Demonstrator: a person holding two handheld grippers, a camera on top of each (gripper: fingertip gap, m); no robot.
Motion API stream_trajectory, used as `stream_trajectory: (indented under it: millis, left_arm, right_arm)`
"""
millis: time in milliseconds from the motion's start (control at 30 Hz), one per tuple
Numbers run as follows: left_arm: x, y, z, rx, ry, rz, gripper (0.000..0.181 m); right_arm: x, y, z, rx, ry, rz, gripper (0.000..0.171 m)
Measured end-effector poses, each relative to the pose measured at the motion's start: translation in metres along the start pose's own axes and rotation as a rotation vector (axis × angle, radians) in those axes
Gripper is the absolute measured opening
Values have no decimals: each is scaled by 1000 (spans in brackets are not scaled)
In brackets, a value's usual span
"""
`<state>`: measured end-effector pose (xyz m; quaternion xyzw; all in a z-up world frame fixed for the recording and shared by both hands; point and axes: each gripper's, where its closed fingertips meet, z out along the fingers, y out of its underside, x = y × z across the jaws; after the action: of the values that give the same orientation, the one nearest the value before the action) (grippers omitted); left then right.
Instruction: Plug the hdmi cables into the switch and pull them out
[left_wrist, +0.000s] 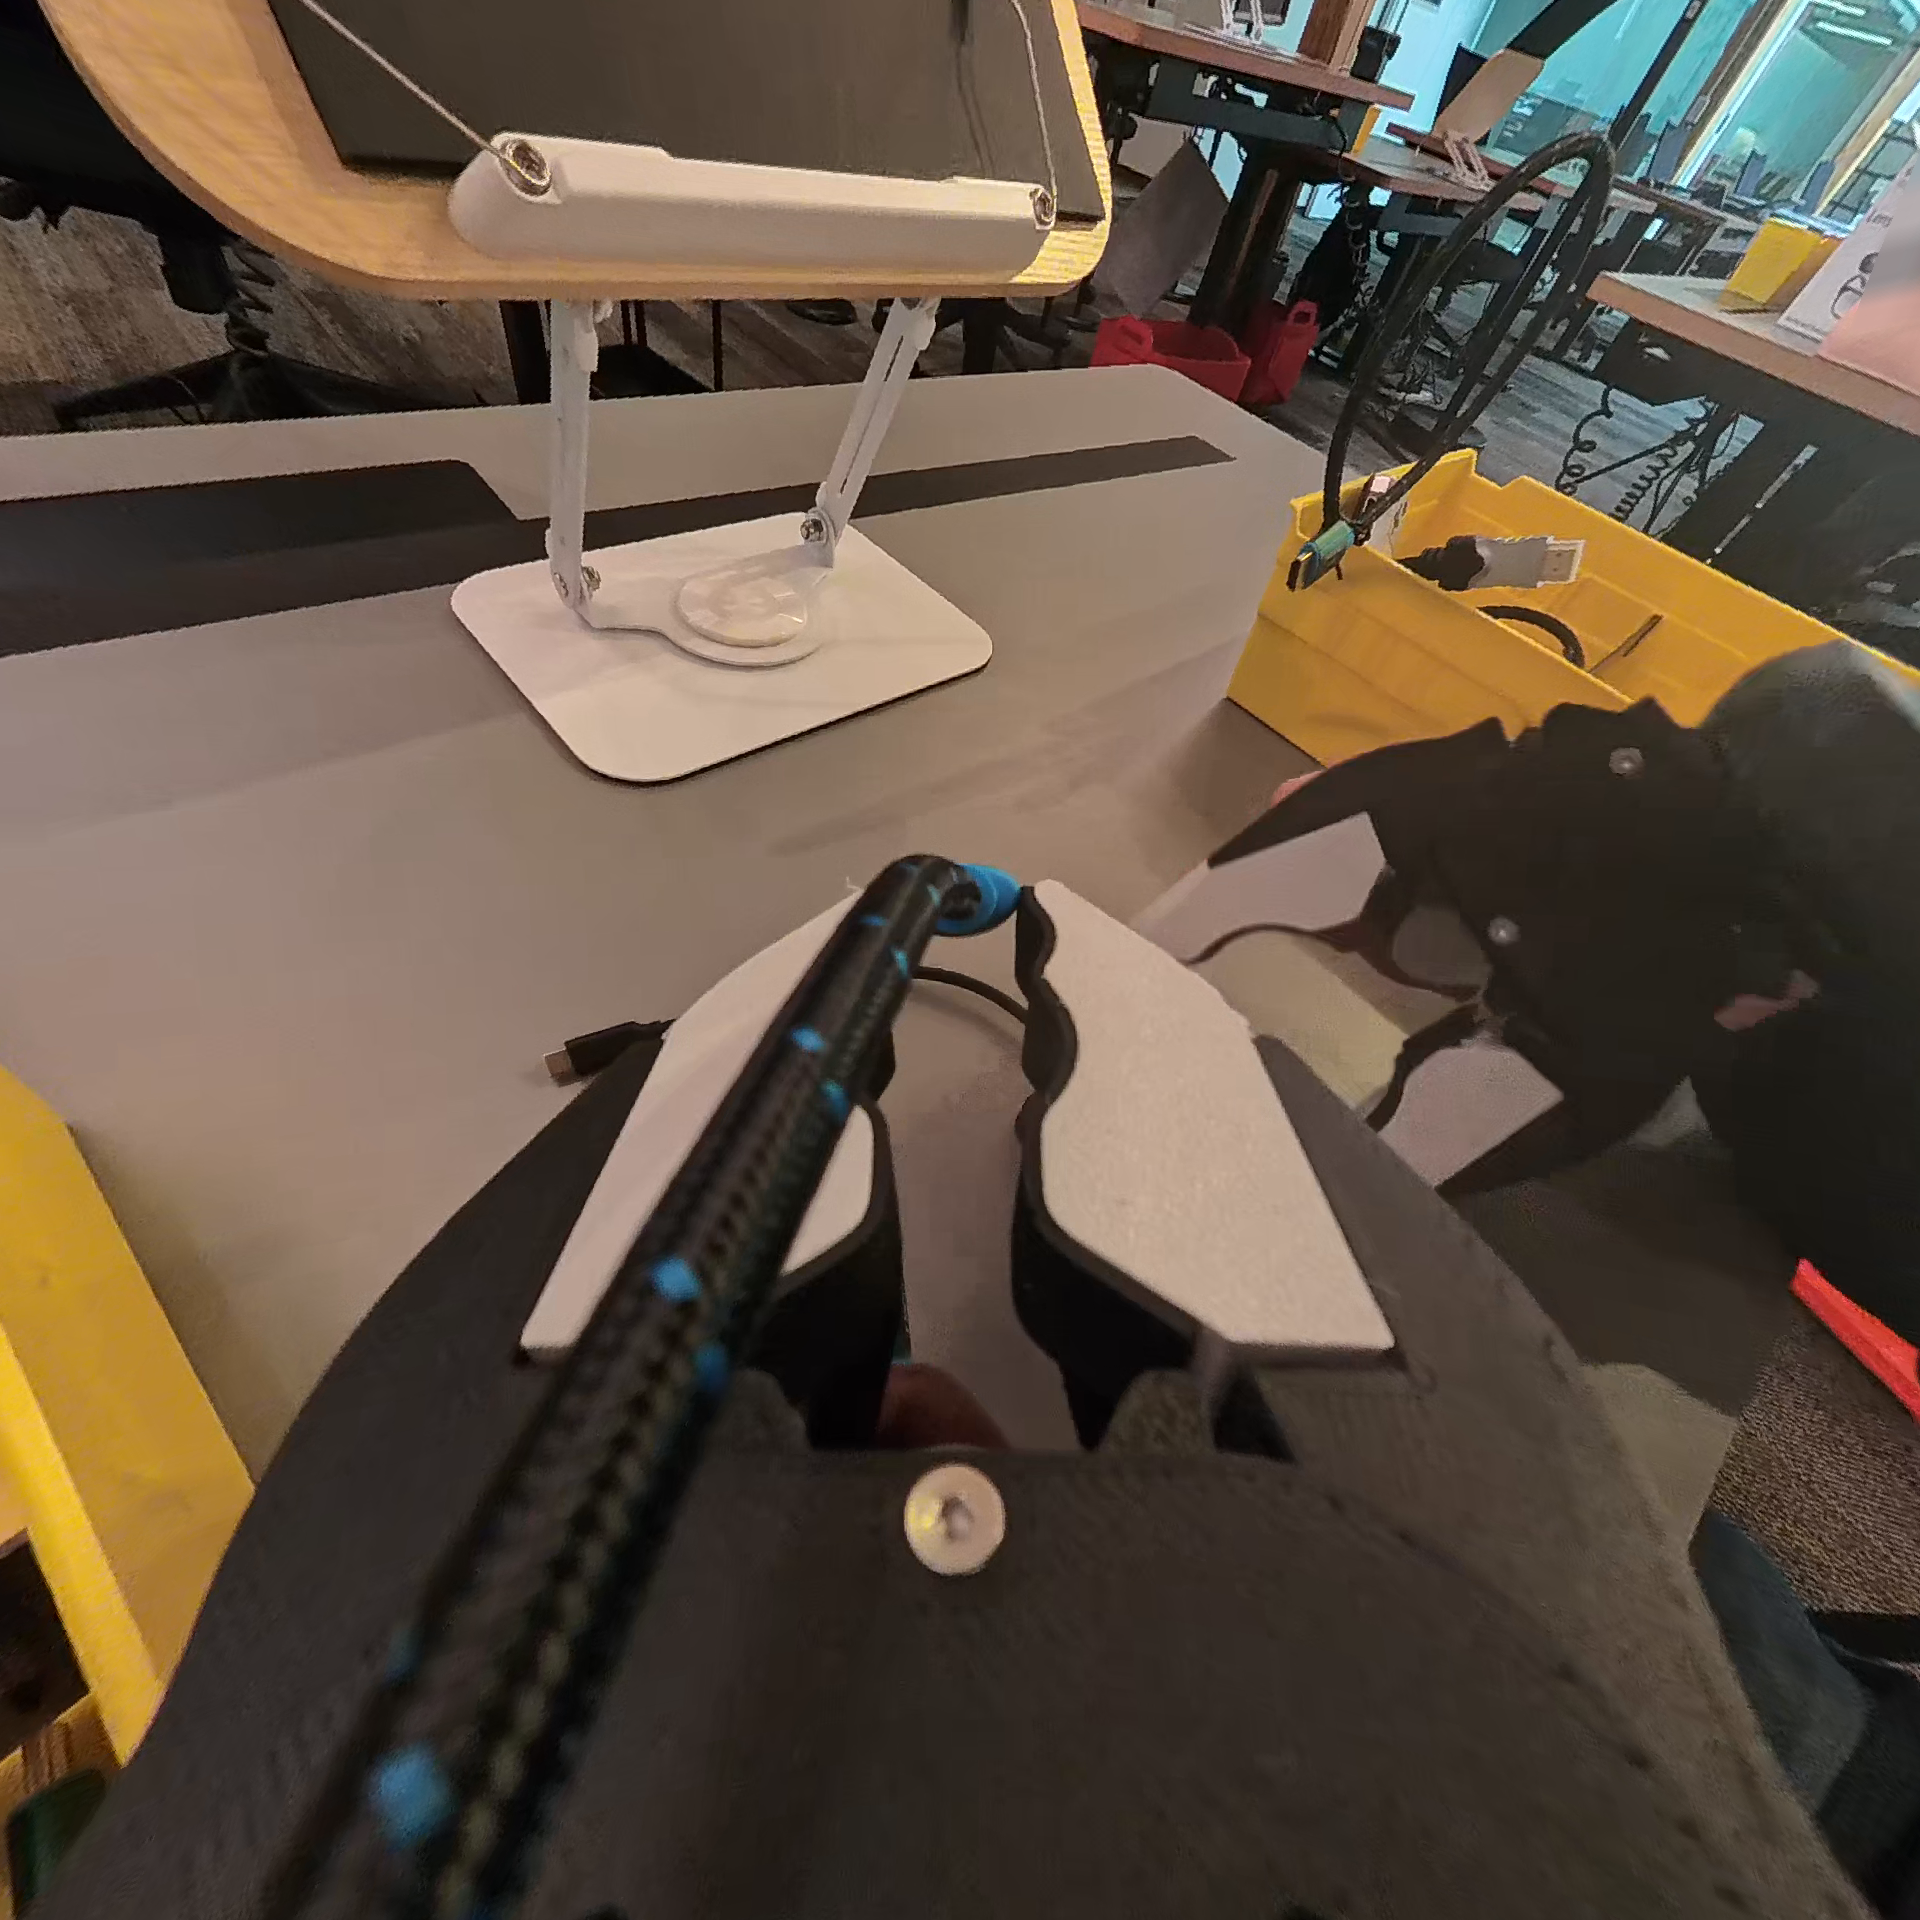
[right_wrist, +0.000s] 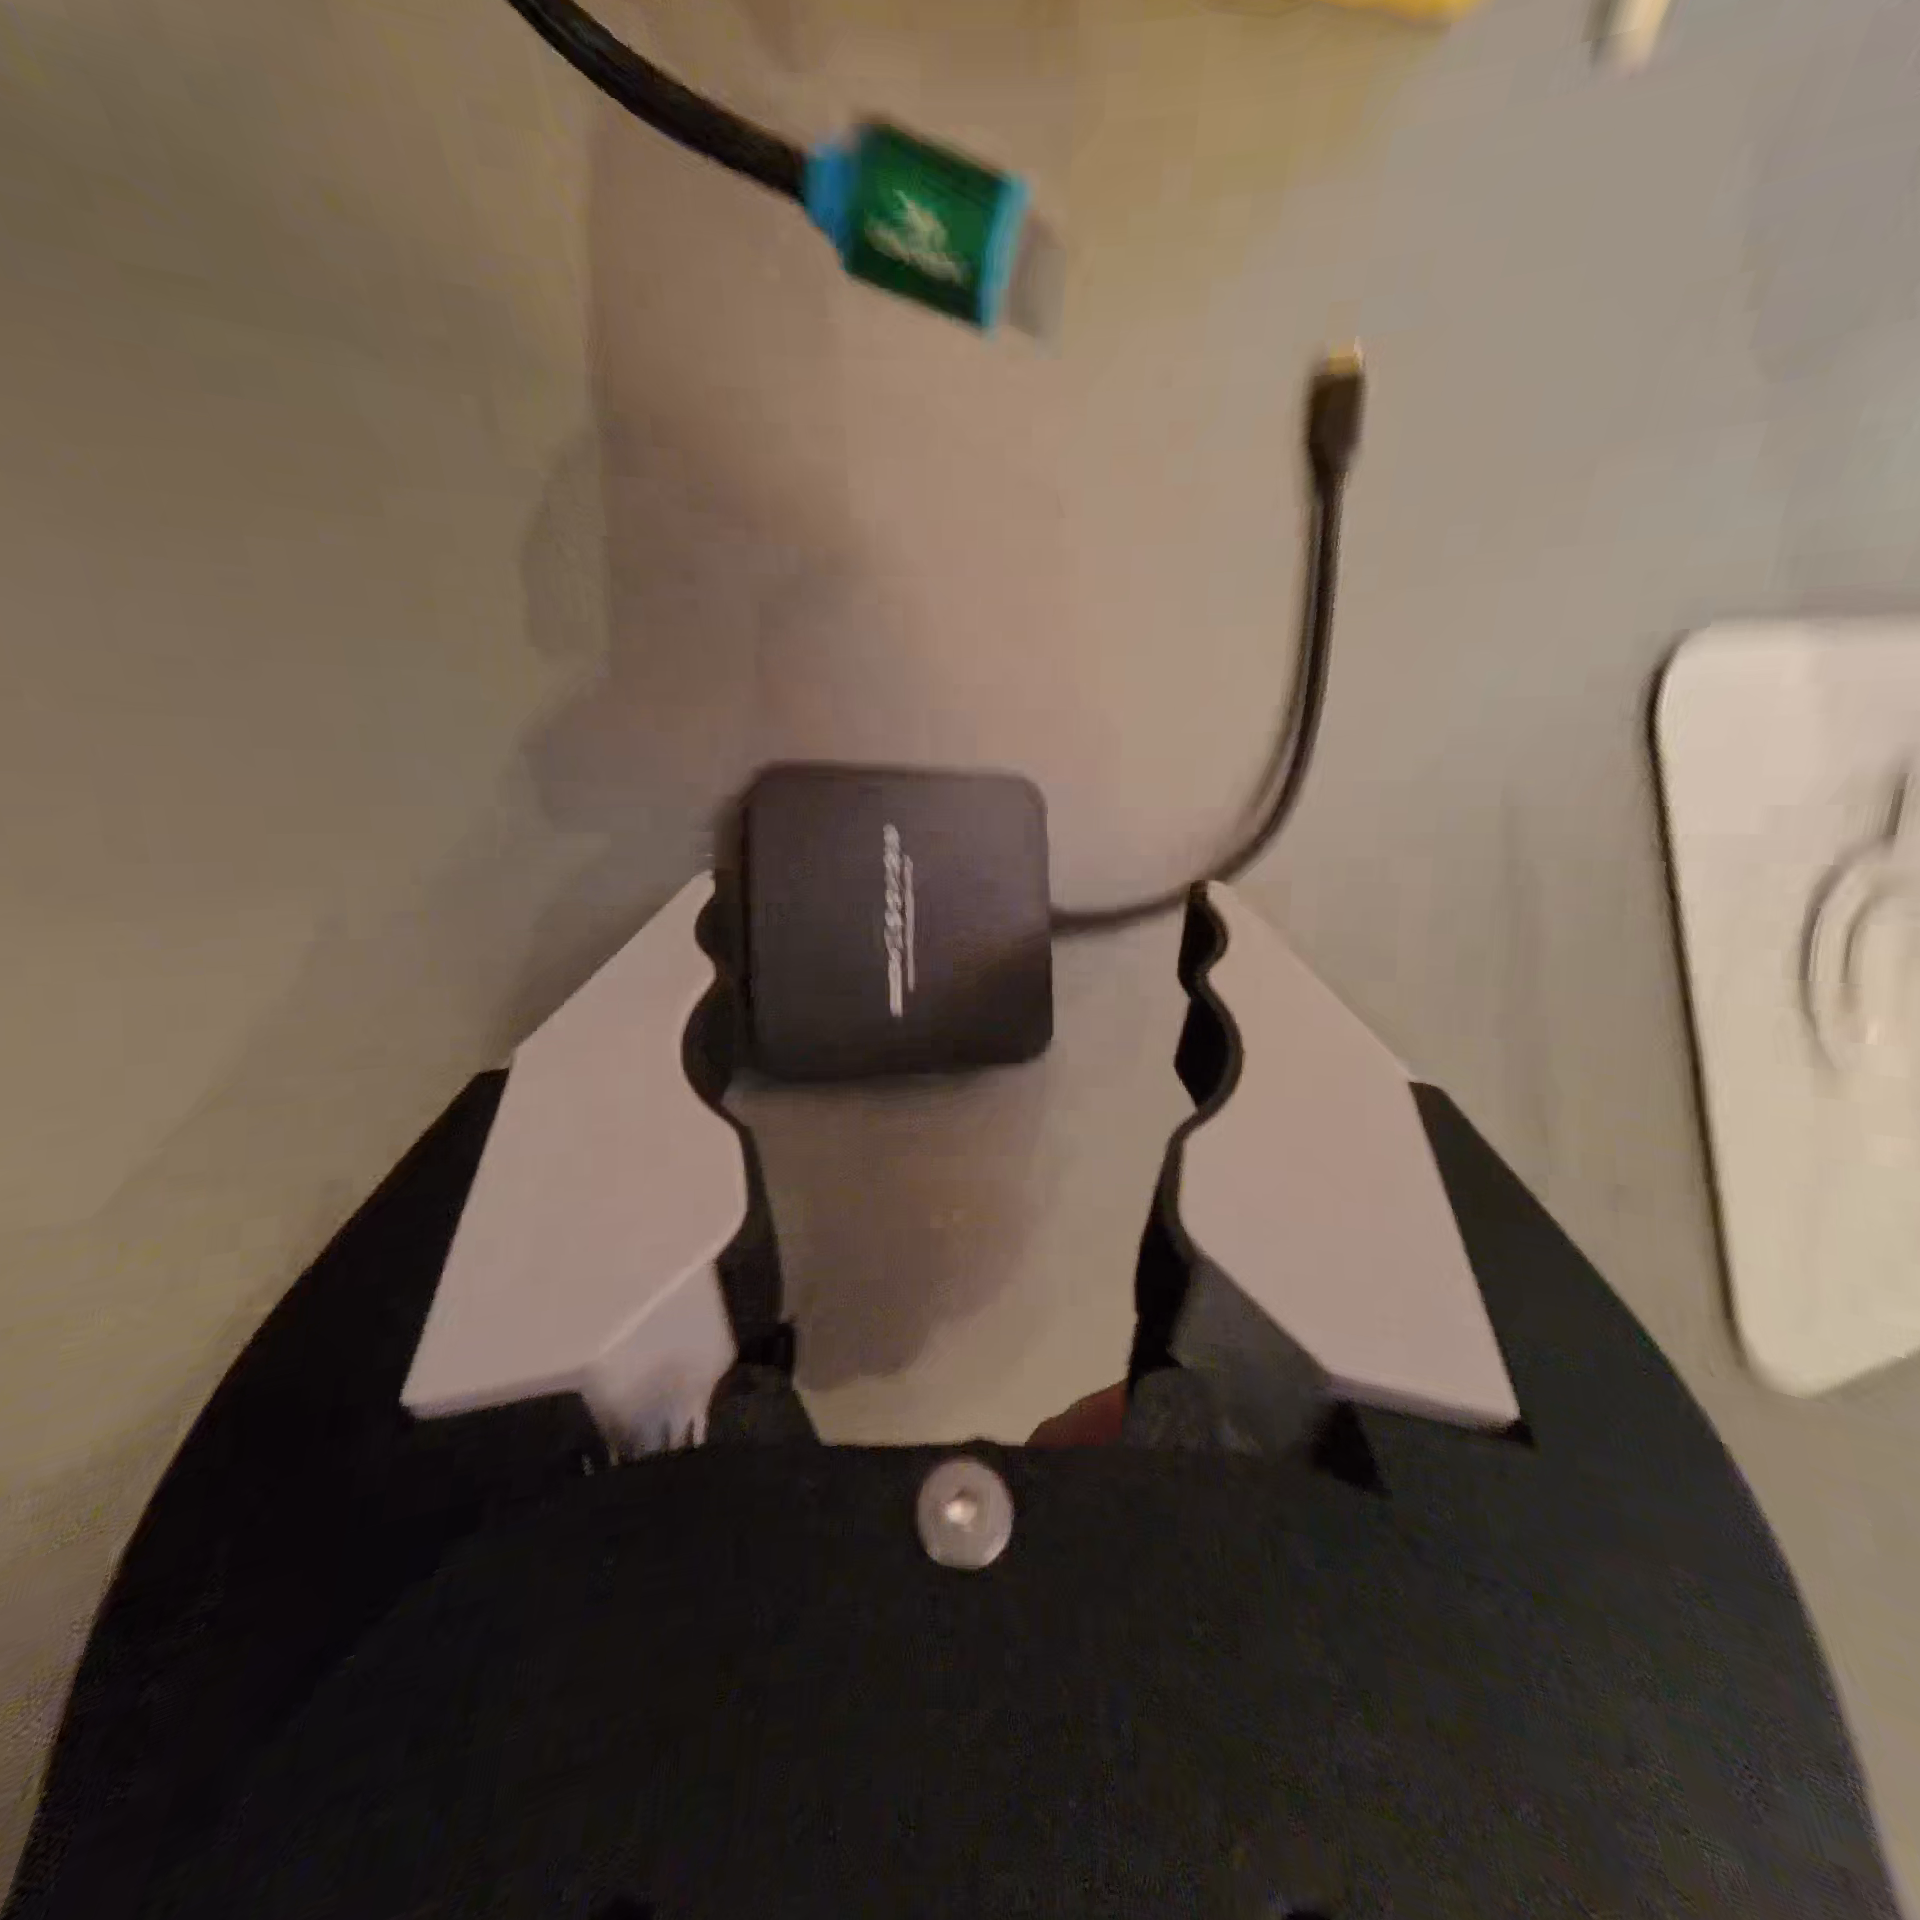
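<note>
The small black square switch lies on the grey table. My right gripper is open around it; the left finger touches the switch's side and the right finger stands apart. A green and blue HDMI plug on a black braided cable hangs above the table beyond the switch. My left gripper is shut on a black braided HDMI cable with a blue collar at its fingertips; the plug is hidden there. The right gripper also shows in the left wrist view, pointing left and hiding the switch.
A thin black lead with a small plug runs from the switch. A white stand base holds a wooden board behind. A yellow bin at right holds other HDMI plugs. Another yellow bin stands at left.
</note>
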<state>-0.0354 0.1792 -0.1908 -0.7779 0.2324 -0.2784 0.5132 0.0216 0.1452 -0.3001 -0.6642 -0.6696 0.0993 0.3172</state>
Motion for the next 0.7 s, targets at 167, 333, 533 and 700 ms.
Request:
stream_trajectory:
  millis: [167,333,533,700]
  left_arm:
    - [4,3,2,-11,9,5,20]
    - [8,4,2,-14,17,11,20]
    - [8,0,0,0,26,13,20]
    - [15,-5,-3,22,68,12,20]
  right_arm:
    - [-8,21,3,-16,-32,178,97]
    - [-15,15,12,81,-170,253,66]
    - [-9,5,5,238,-210,308,66]
    - [6,-26,-38,595,-252,353,65]
